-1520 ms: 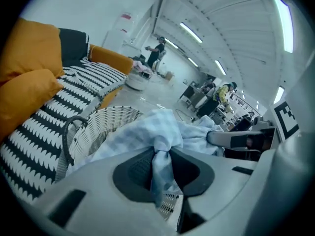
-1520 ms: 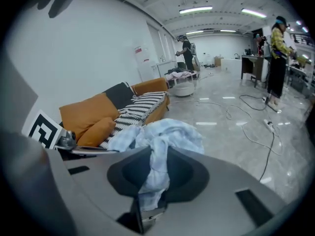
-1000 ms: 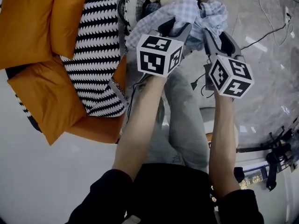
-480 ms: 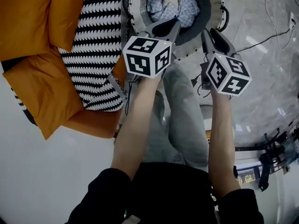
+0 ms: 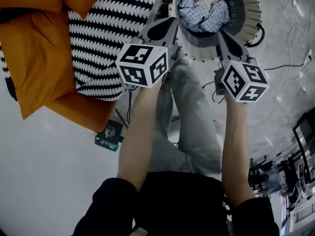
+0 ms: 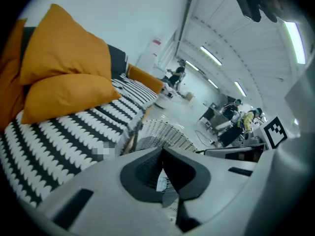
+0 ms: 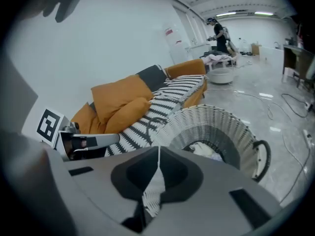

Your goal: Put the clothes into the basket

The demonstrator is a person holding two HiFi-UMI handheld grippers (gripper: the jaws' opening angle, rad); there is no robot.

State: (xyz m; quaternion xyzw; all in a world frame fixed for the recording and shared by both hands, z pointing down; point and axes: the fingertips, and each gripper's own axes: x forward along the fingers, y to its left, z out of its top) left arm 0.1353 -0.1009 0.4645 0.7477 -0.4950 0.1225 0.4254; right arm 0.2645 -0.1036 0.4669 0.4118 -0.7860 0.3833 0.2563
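Observation:
The round white woven basket [image 5: 252, 10] stands at the top of the head view, with a blue checked garment [image 5: 203, 11] and a pale piece of clothing lying inside it. My left gripper [image 5: 170, 23] hangs just off the basket's near left rim, shut and empty. My right gripper [image 5: 221, 33] is over the near rim, also shut with nothing in it. In the right gripper view the basket [image 7: 221, 127] lies beyond the closed right gripper [image 7: 158, 151], with pale clothes [image 7: 204, 150] showing inside. The left gripper view has its closed left gripper [image 6: 161, 154] in front of the basket's wall [image 6: 162, 134].
A sofa with a black-and-white patterned cover [image 5: 108, 38] and orange cushions [image 5: 34, 53] stands left of the basket. The person's legs in grey jeans [image 5: 189, 117] are below the grippers. A small dark object [image 5: 109, 134] and cables [image 5: 295, 58] lie on the glossy floor.
A second ago both grippers held the checked garment over the basket. It now lies inside the basket, and both grippers have drawn back from it with their jaws closed.

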